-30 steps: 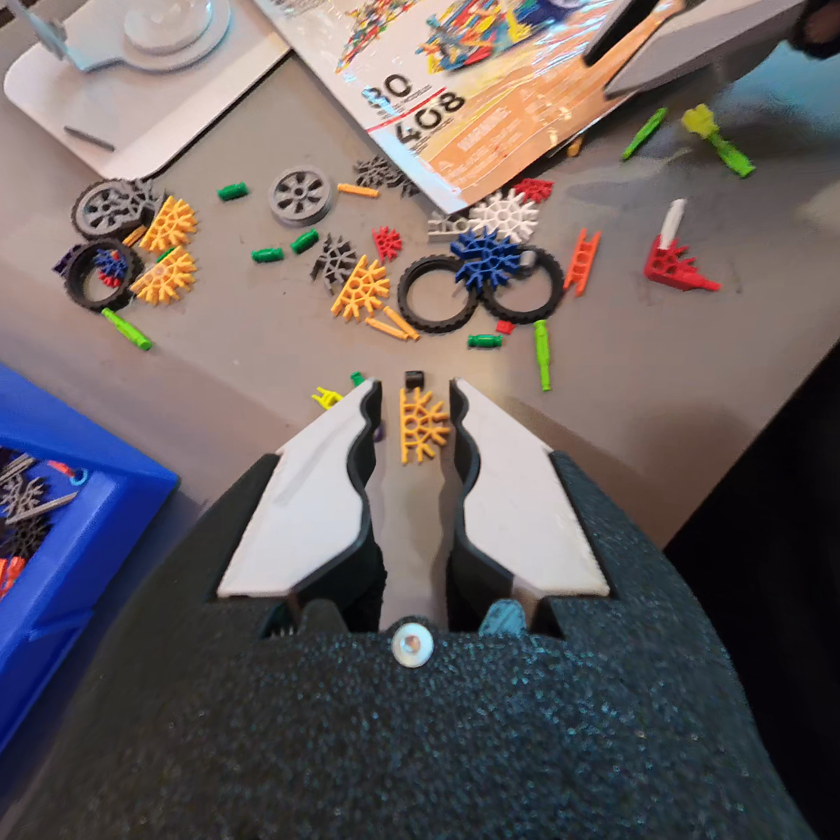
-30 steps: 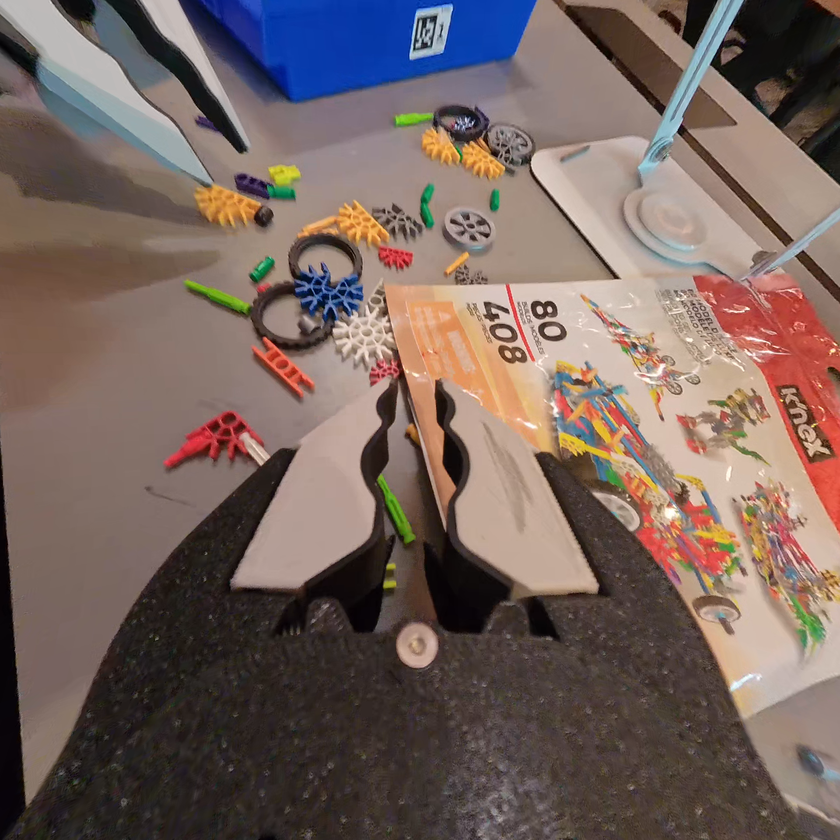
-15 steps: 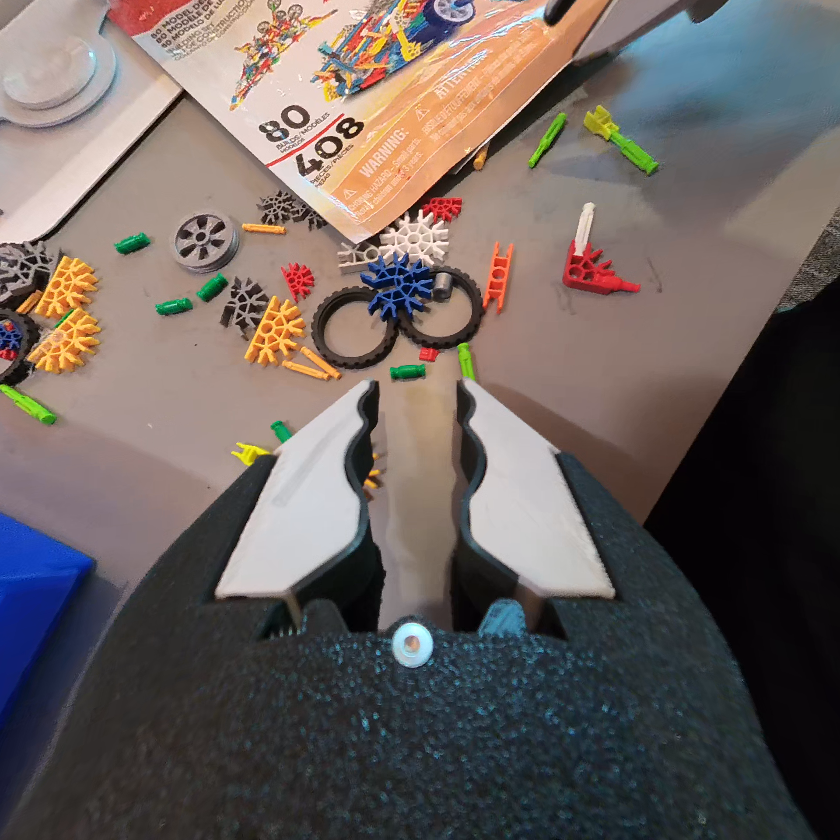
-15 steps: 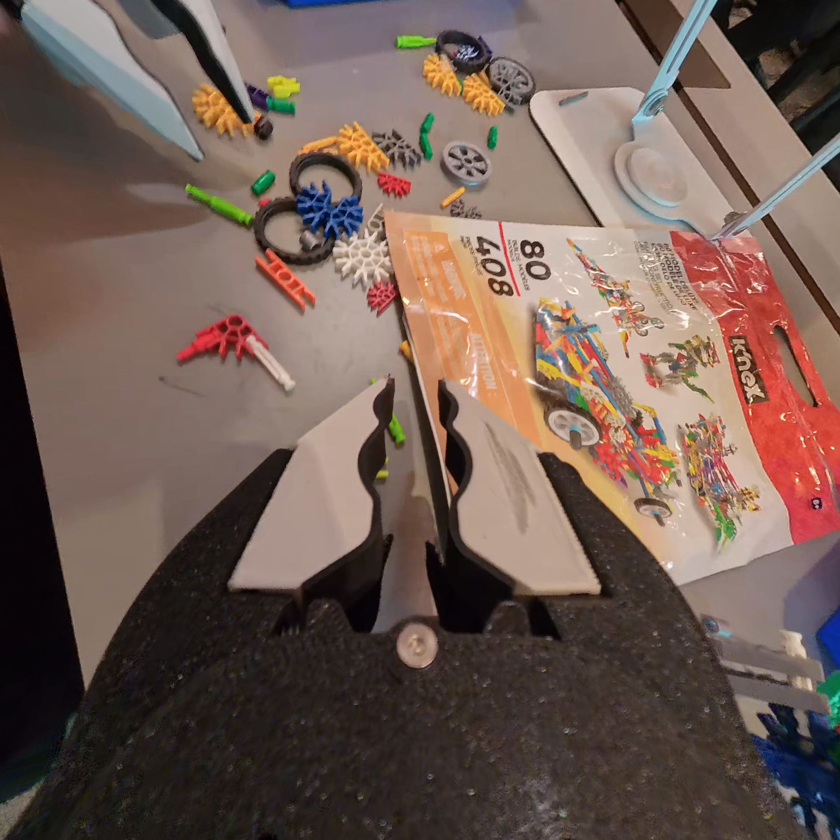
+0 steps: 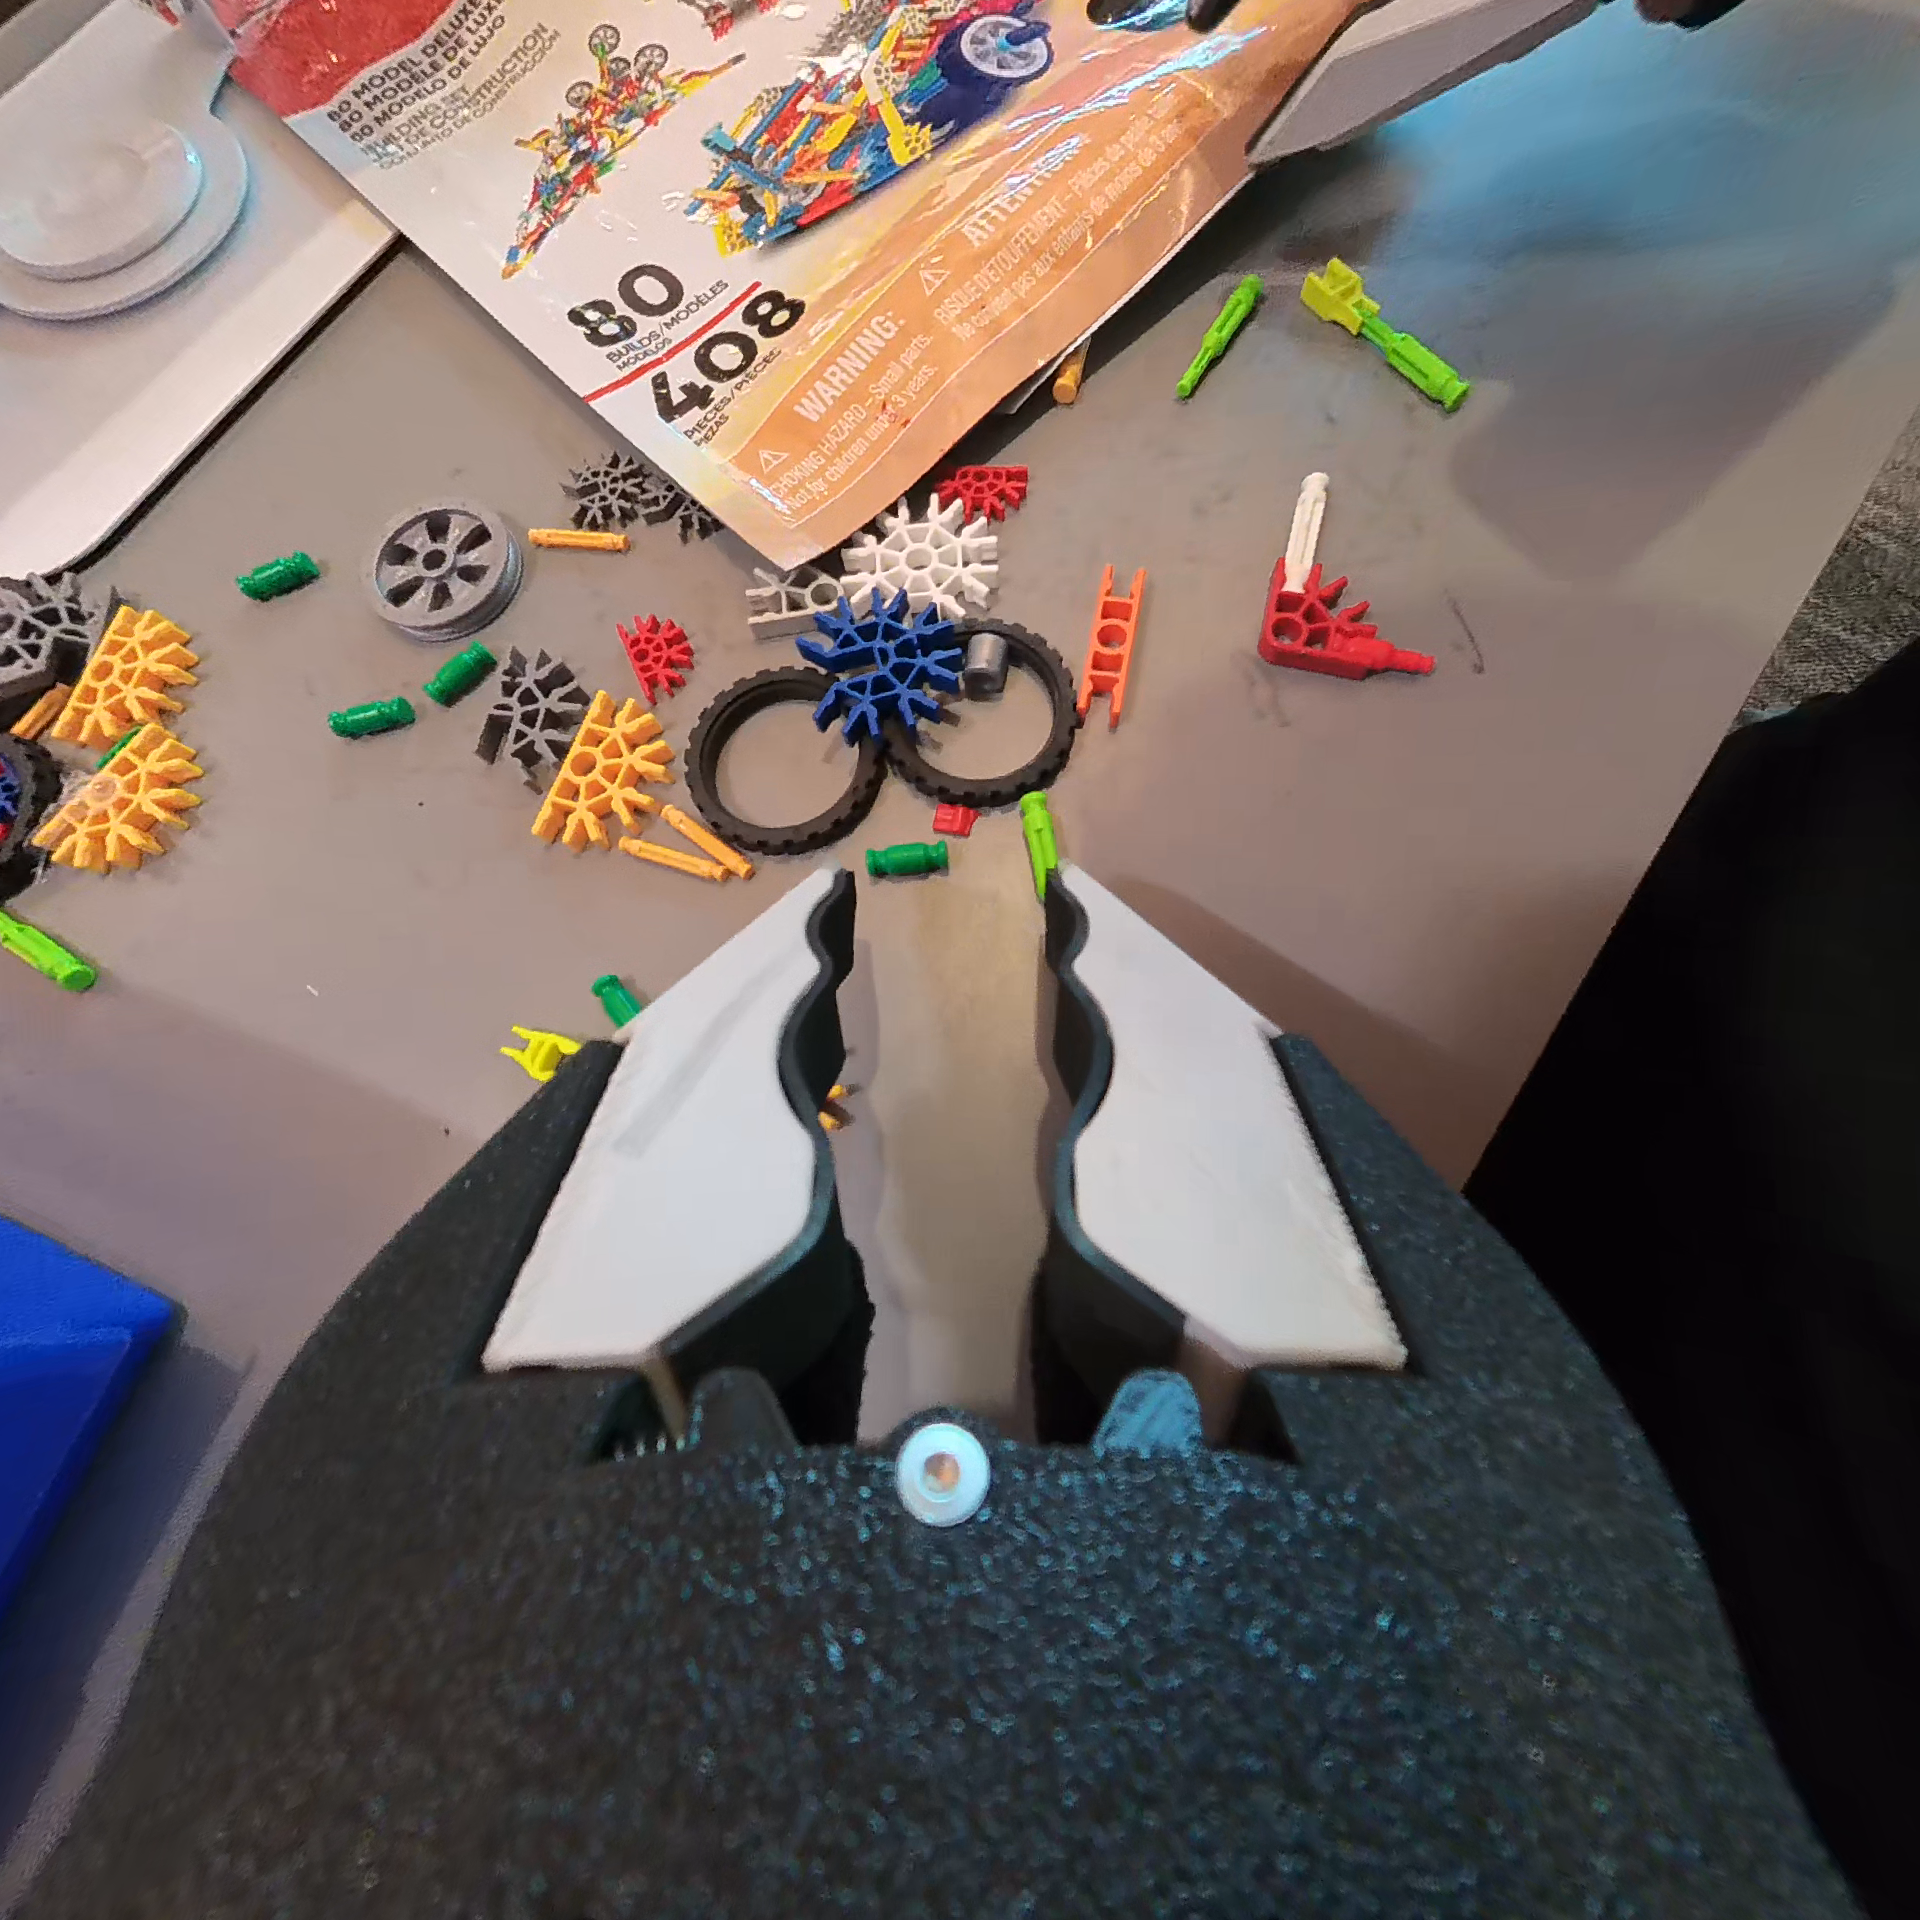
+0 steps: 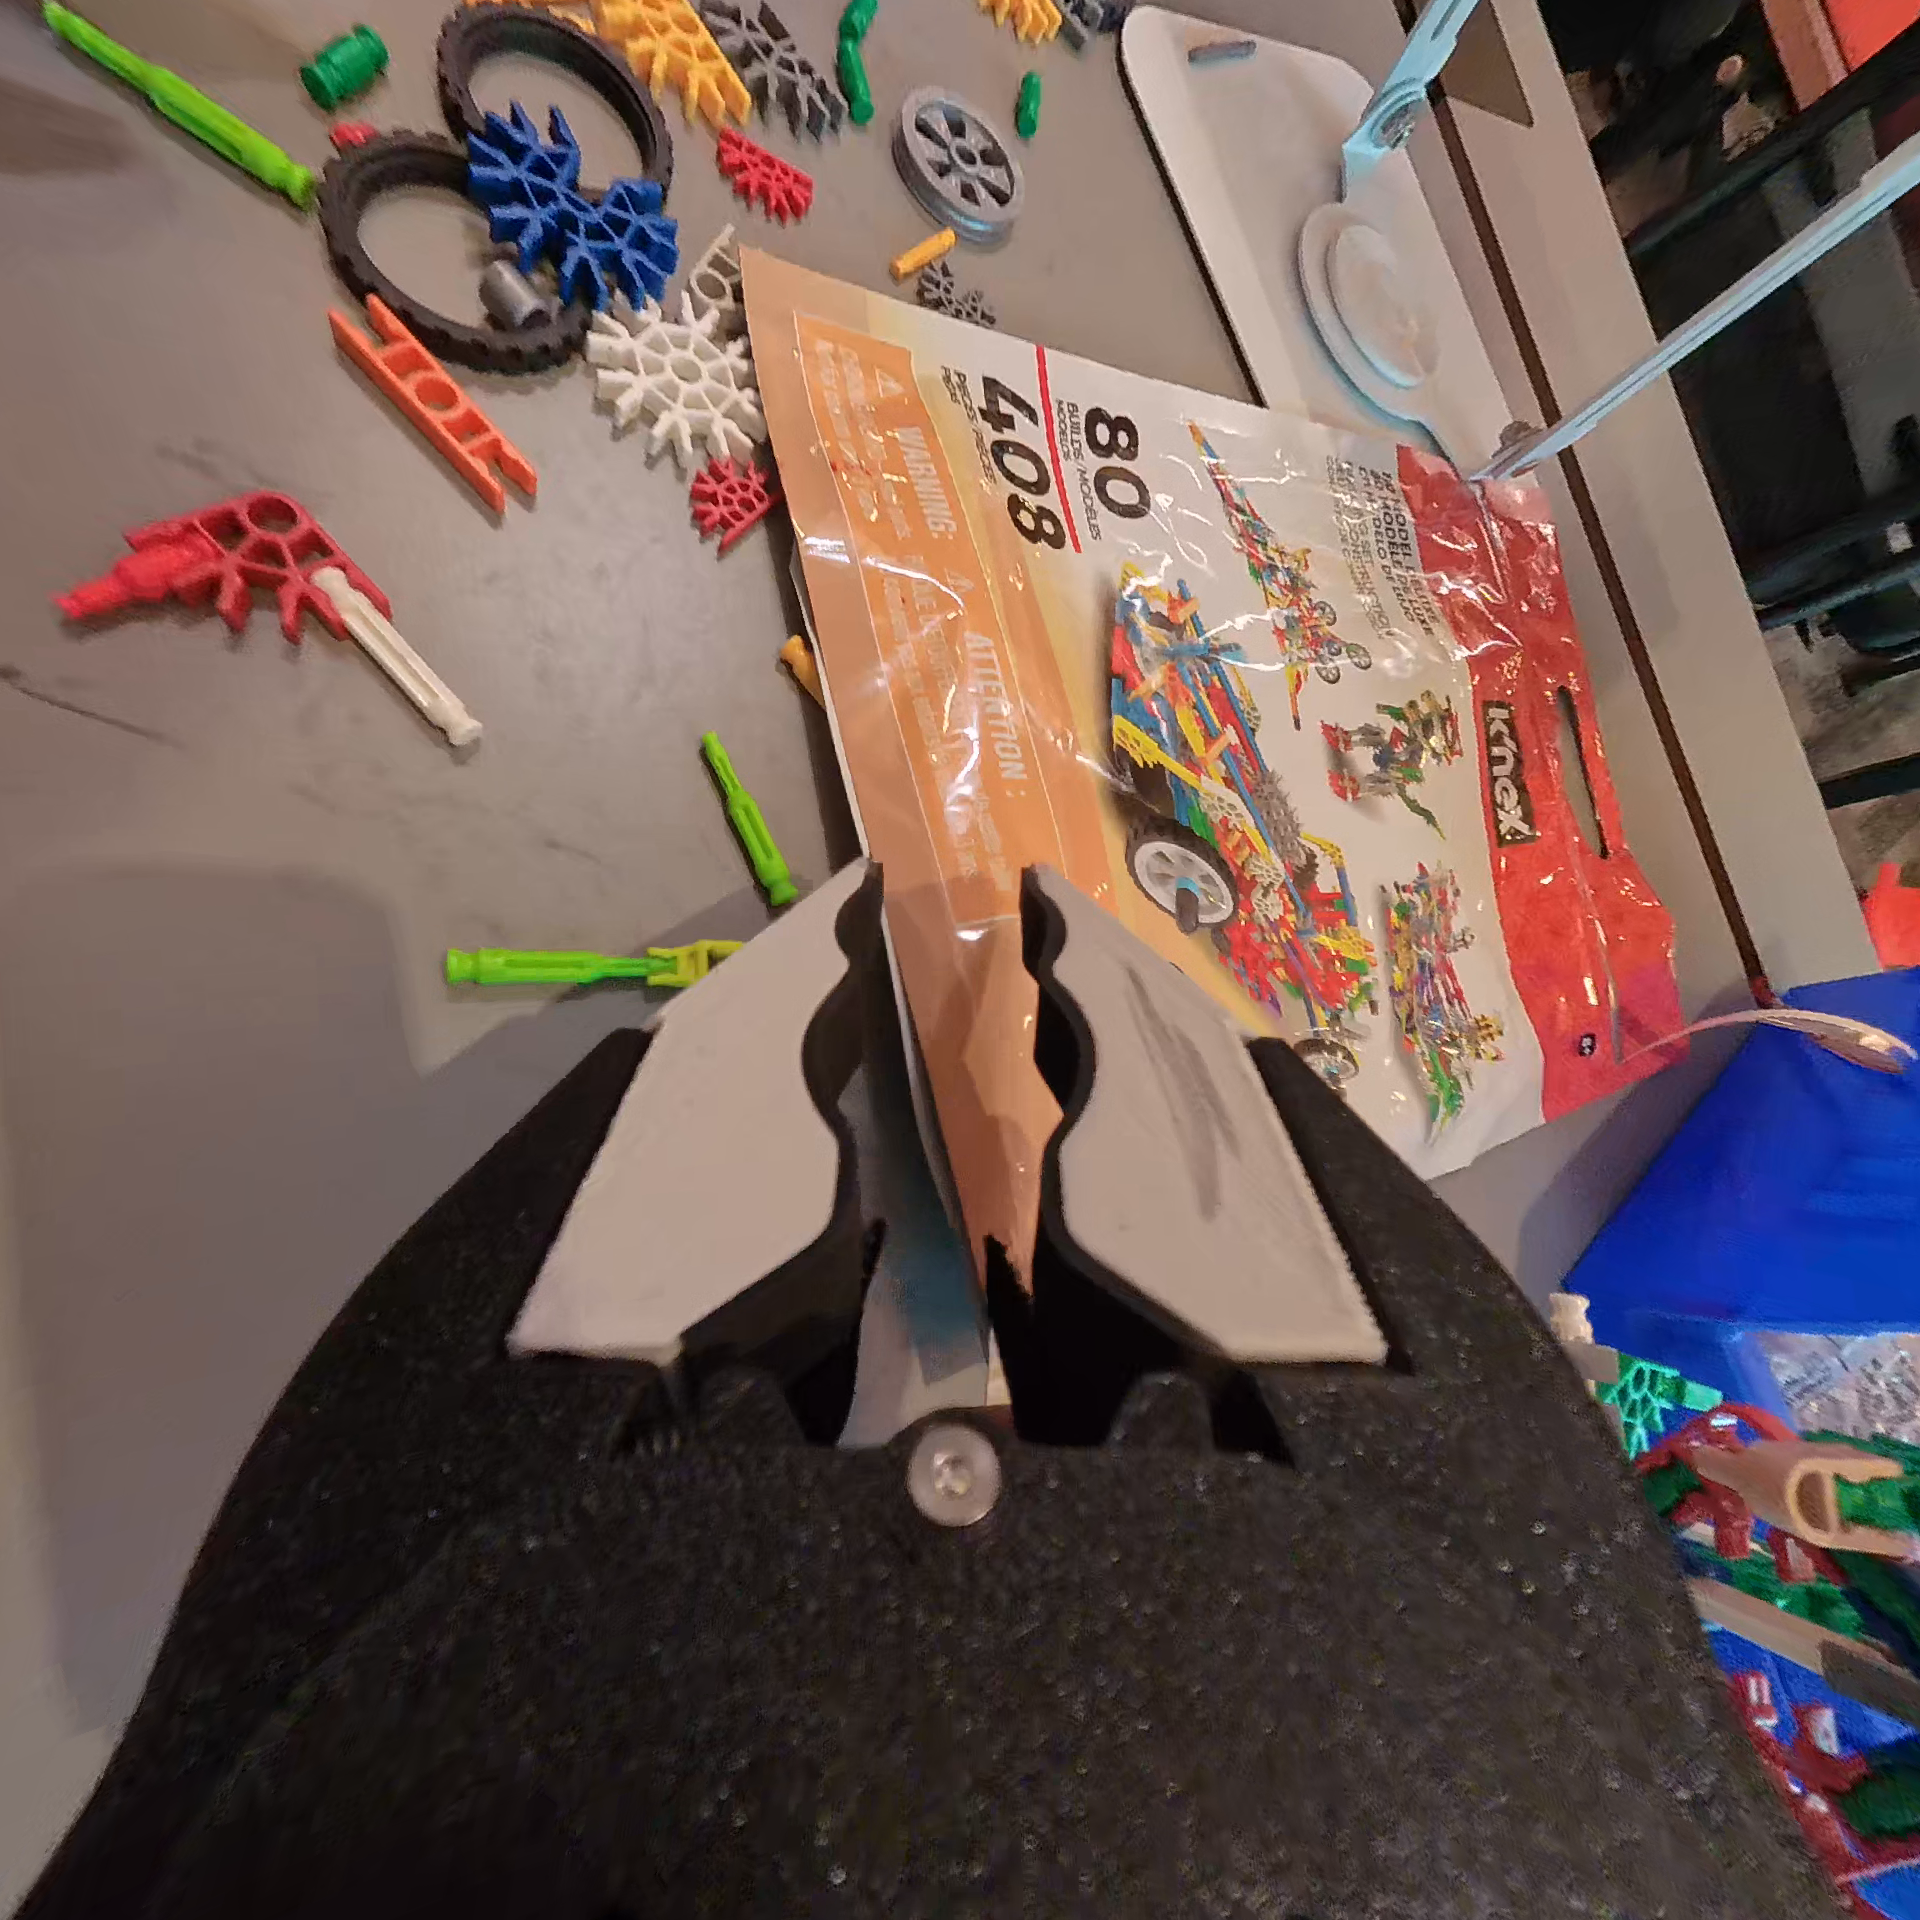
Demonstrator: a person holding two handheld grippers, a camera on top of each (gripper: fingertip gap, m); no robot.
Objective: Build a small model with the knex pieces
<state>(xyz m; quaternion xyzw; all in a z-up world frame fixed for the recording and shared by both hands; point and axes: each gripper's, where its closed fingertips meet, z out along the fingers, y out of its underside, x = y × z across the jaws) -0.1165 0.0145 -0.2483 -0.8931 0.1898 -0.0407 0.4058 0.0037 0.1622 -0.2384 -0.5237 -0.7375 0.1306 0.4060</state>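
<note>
My left gripper (image 5: 945, 894) is open and empty, low over the grey table (image 5: 1299, 987). A dark green short rod (image 5: 906, 859), a small red piece (image 5: 954, 818) and a light green rod (image 5: 1037, 831) lie just past its tips. Two black tyres (image 5: 774, 774) and a blue connector (image 5: 883, 665) lie beyond. A yellow connector (image 5: 836, 1103) peeks out under its left finger. My right gripper (image 6: 951, 894) is open, with the near edge of a printed plastic bag (image 6: 1143, 623) between its fingers. The bag (image 5: 831, 260) and right gripper (image 5: 1382, 94) also show in the left wrist view.
Loose pieces are scattered about: a red corner connector with a white rod (image 6: 260, 582), an orange ladder piece (image 6: 431, 400), a white connector (image 6: 675, 384), a grey wheel (image 5: 447, 571). A white base plate (image 6: 1247, 208) lies behind. Blue bins (image 6: 1818, 1143) (image 5: 62, 1403) flank the table. My right fingertips sit around 20 cm from my left ones. My left gripper is the nearer one to the blue connector (image 5: 883, 665): about 5 cm, against 15 cm. It turns up in the right wrist view (image 6: 565, 192) as well.
My left gripper moved forward over the yellow connector, which now lies under its left finger. My right gripper dropped closer to the bag, whose edge now sits between its fingers.
</note>
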